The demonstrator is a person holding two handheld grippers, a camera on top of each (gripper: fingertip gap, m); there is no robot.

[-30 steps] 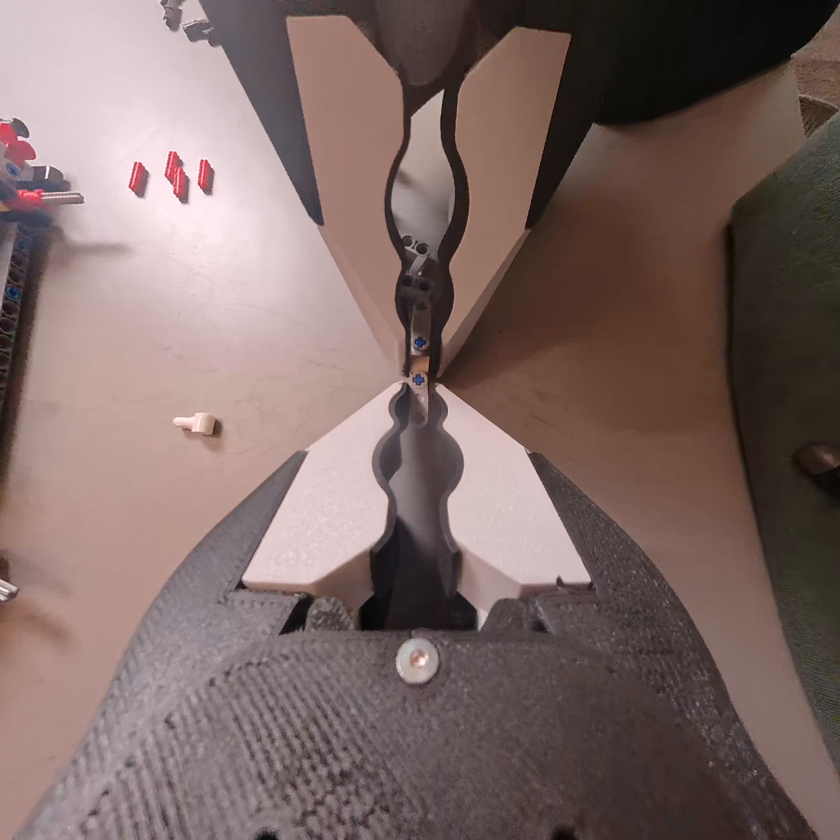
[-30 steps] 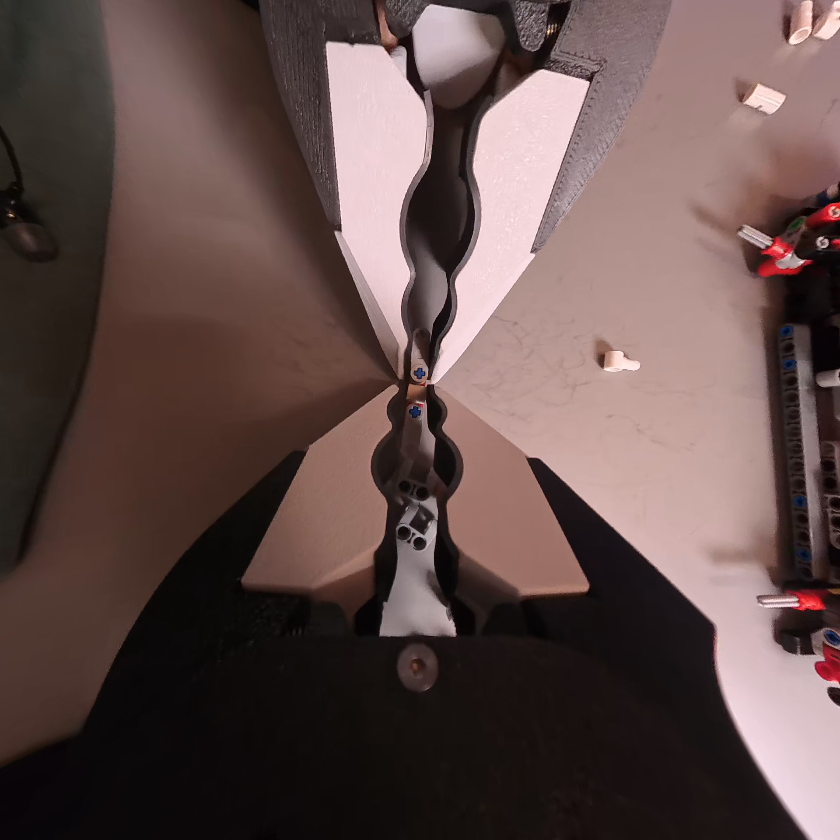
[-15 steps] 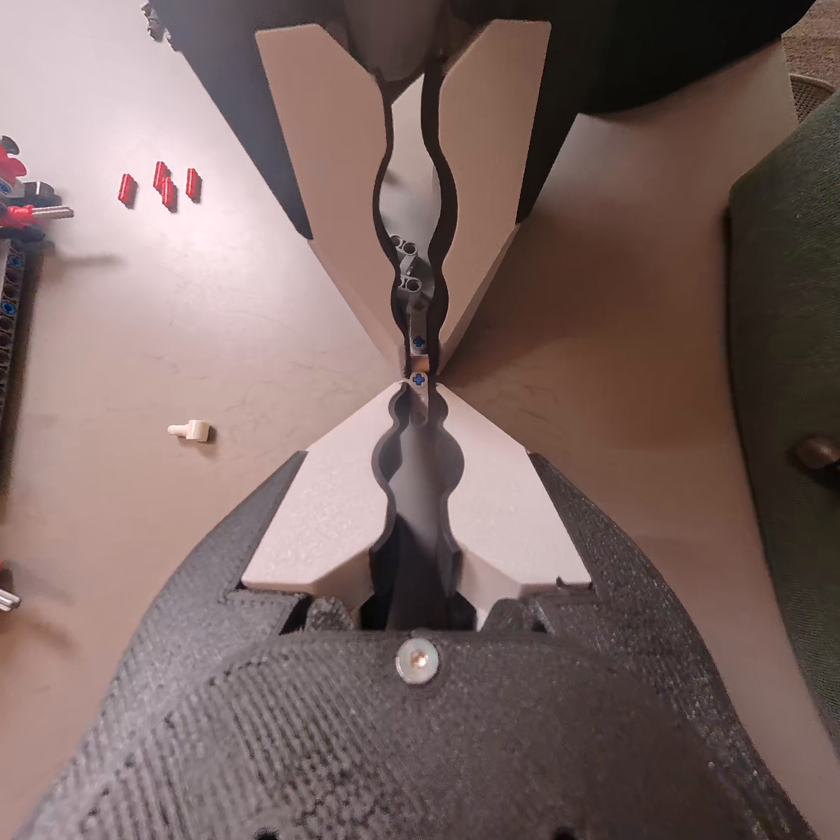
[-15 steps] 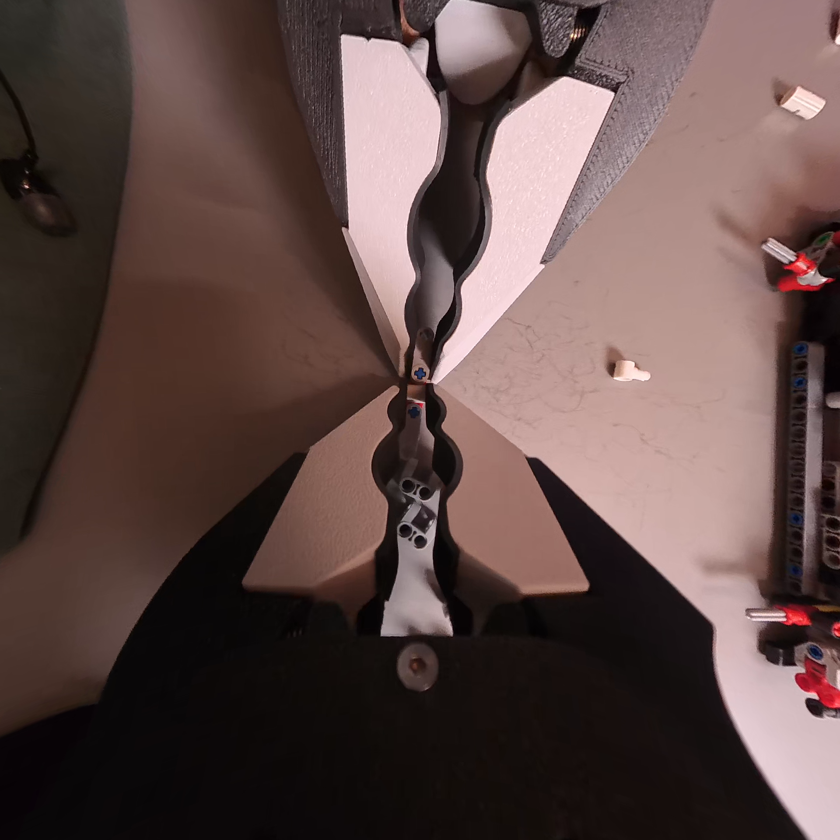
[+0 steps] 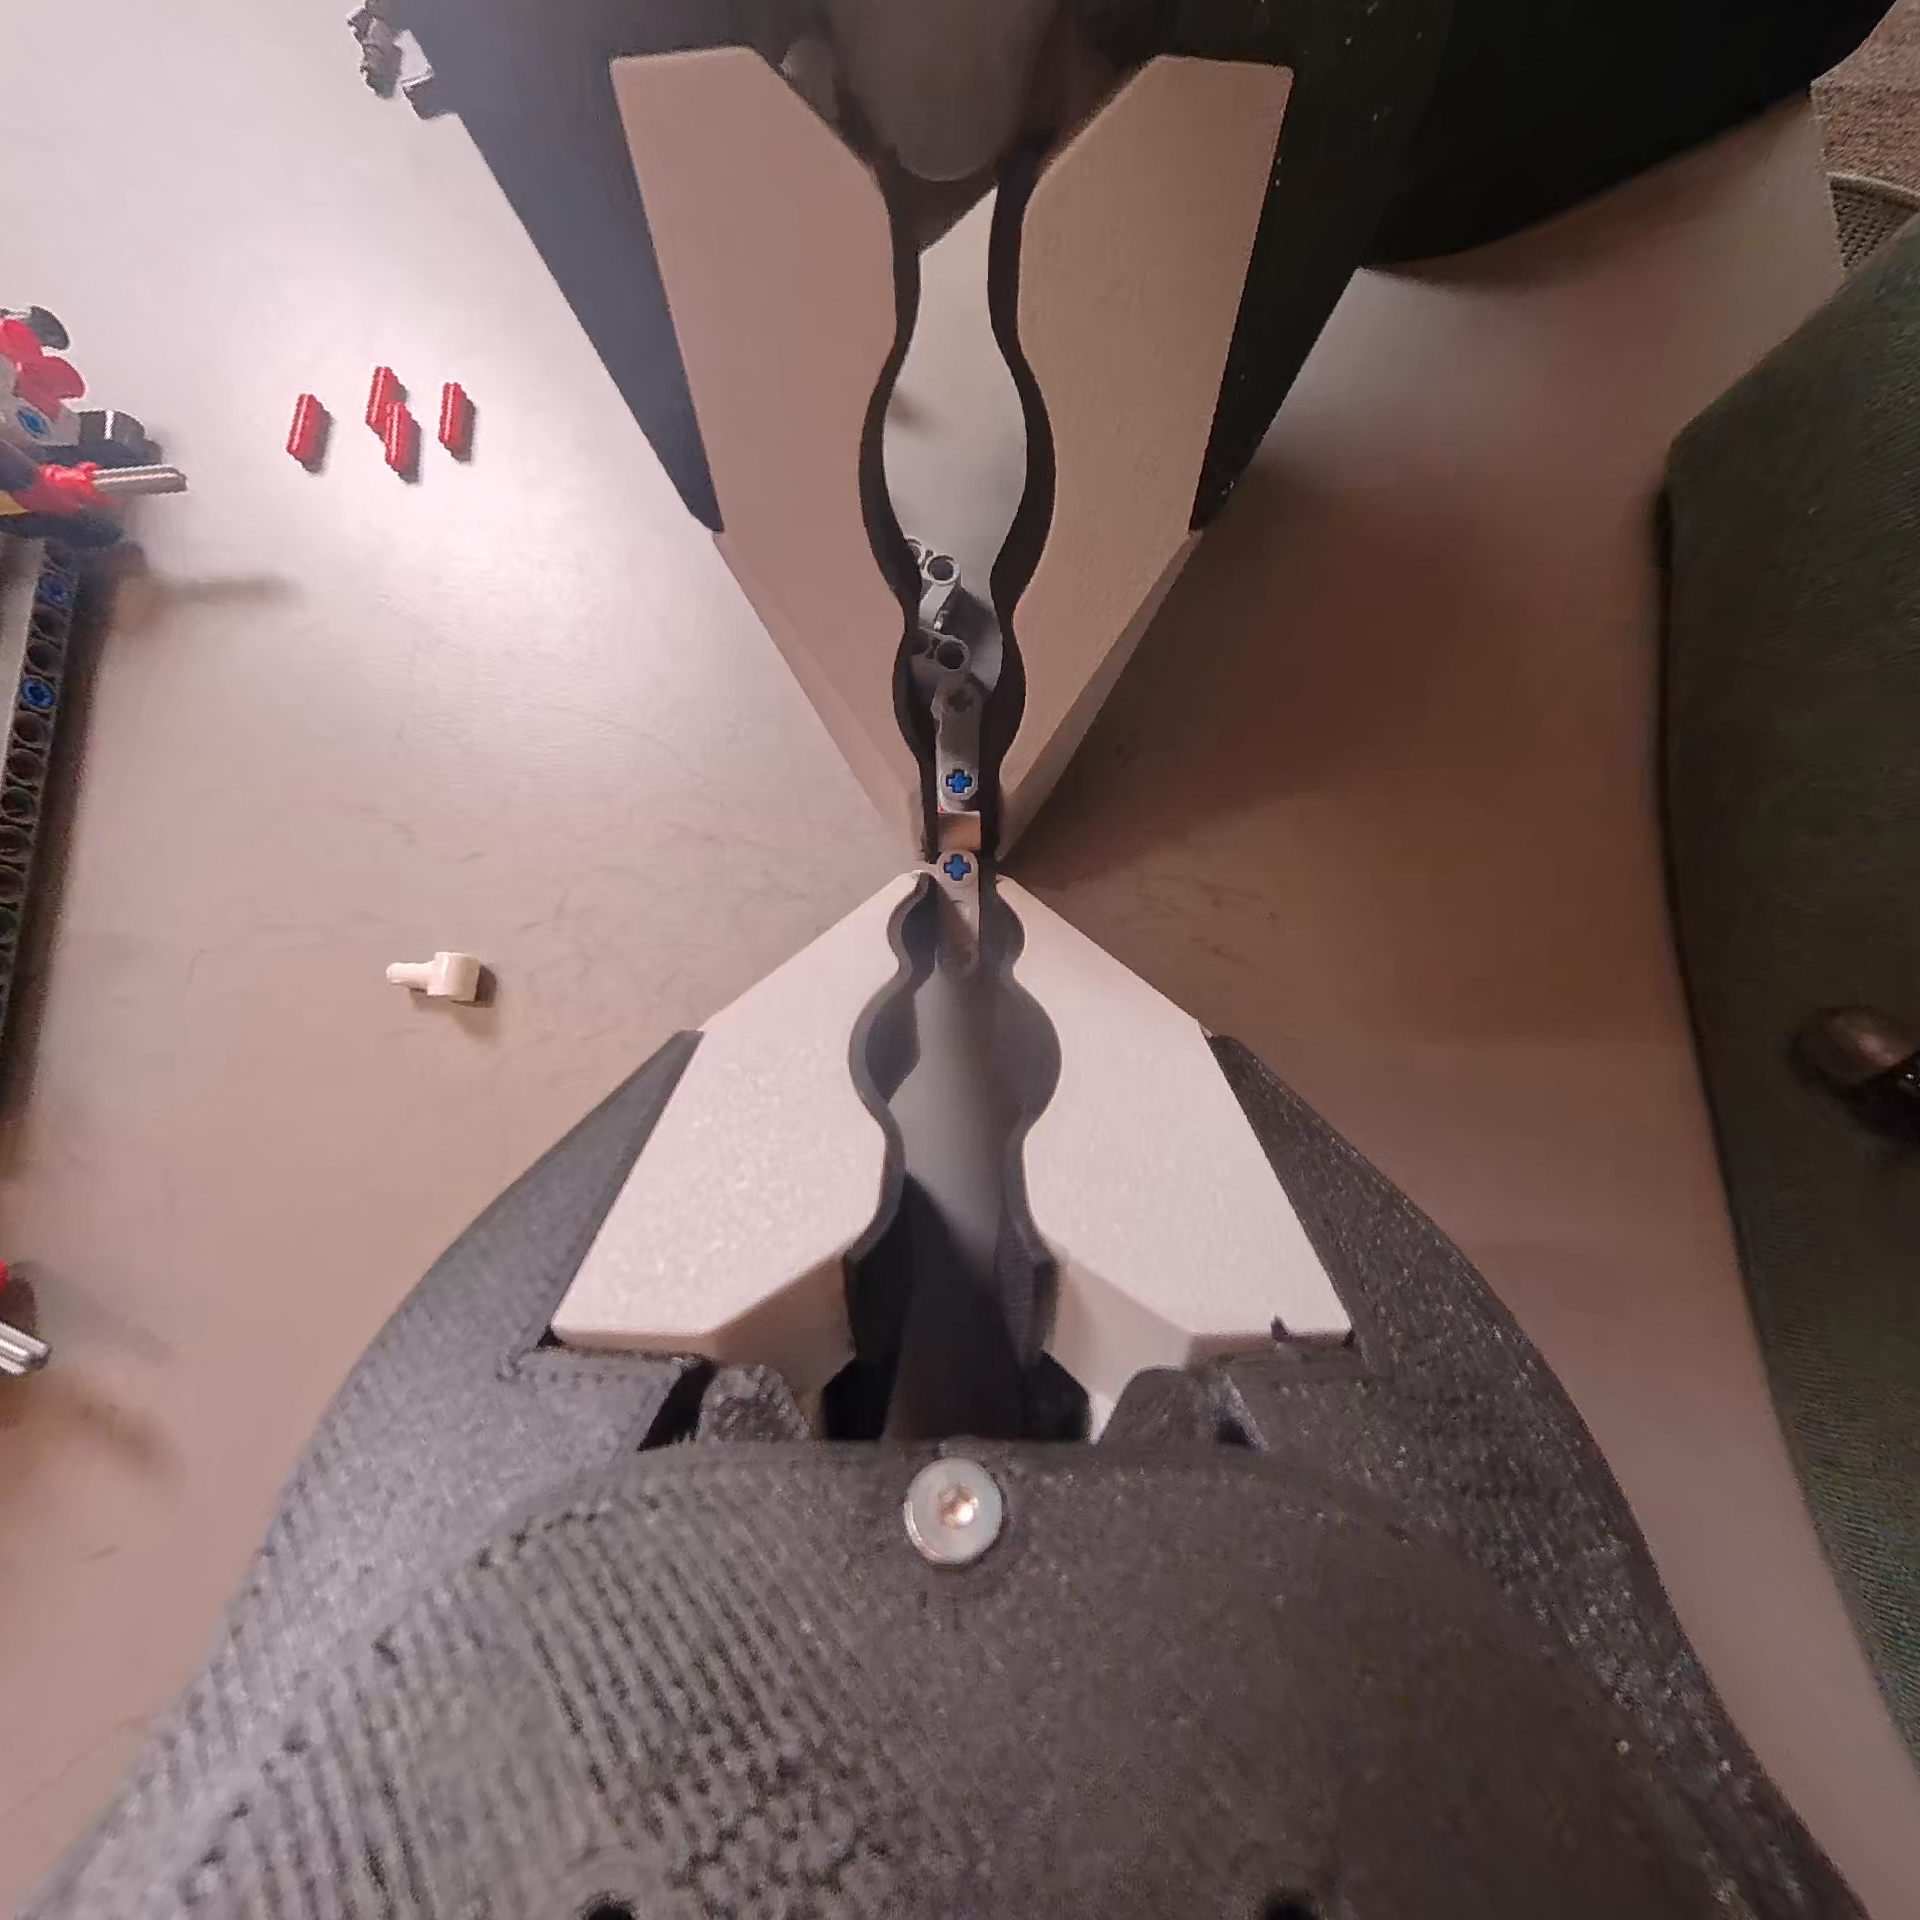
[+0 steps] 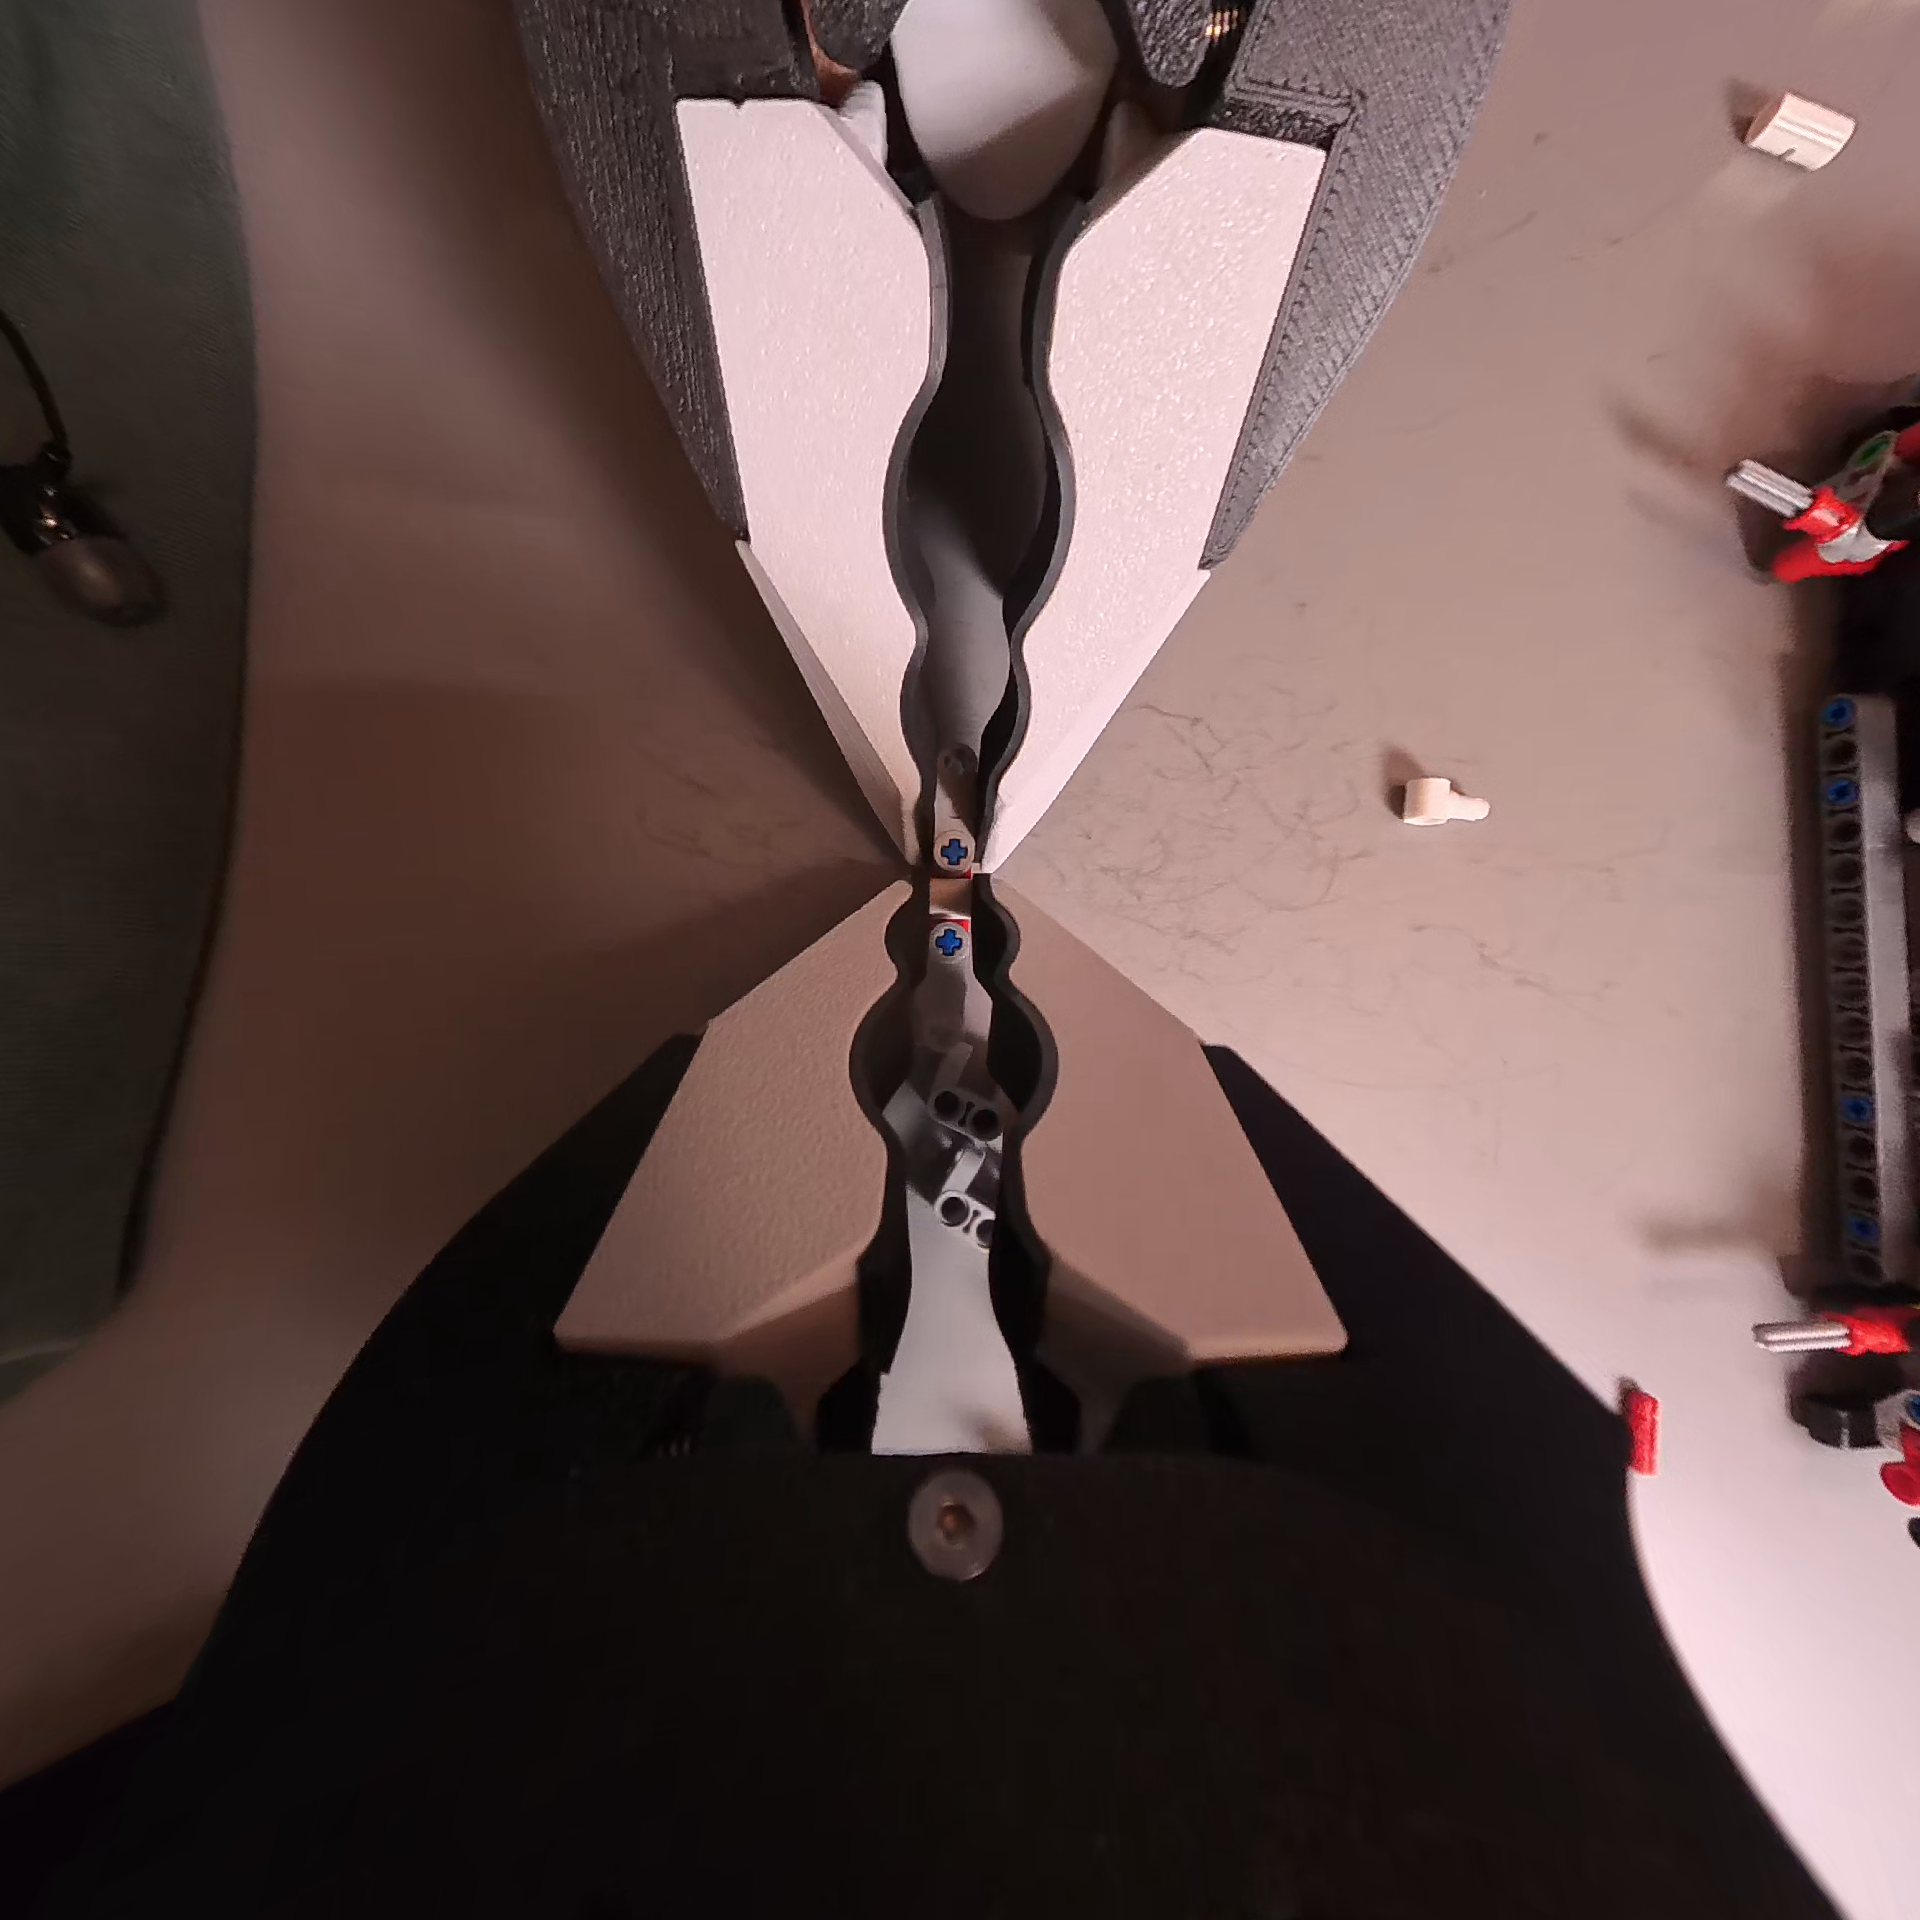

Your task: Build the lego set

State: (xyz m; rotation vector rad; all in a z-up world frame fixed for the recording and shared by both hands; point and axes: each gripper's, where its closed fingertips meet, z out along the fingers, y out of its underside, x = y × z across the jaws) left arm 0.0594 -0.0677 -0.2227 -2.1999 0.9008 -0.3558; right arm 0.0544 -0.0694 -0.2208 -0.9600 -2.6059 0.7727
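My left gripper (image 5: 958, 885) is shut on a small grey lego piece with a blue cross pin (image 5: 958, 865). My right gripper (image 6: 948, 891) is shut on a grey lego assembly (image 6: 961, 1122) whose thin arm ends in a blue cross pin (image 6: 948, 941). The two grippers meet tip to tip above the table, and the two blue pins sit close together in line. In the left wrist view the right gripper (image 5: 961, 826) comes from the top with its assembly (image 5: 940, 634). In the right wrist view the left gripper (image 6: 953, 860) comes from the top with its piece (image 6: 953, 851).
A cream connector (image 5: 442, 974) lies on the tan table, also in the right wrist view (image 6: 1439, 802). Several red pieces (image 5: 384, 416) and a long beam build with red parts (image 5: 31, 727) (image 6: 1855, 987) lie to one side. A green chair (image 5: 1808, 831) stands beyond the table edge.
Both grippers stay shut and tip to tip. The pair has shifted slightly over the table, and the table objects have drifted a little in both views.
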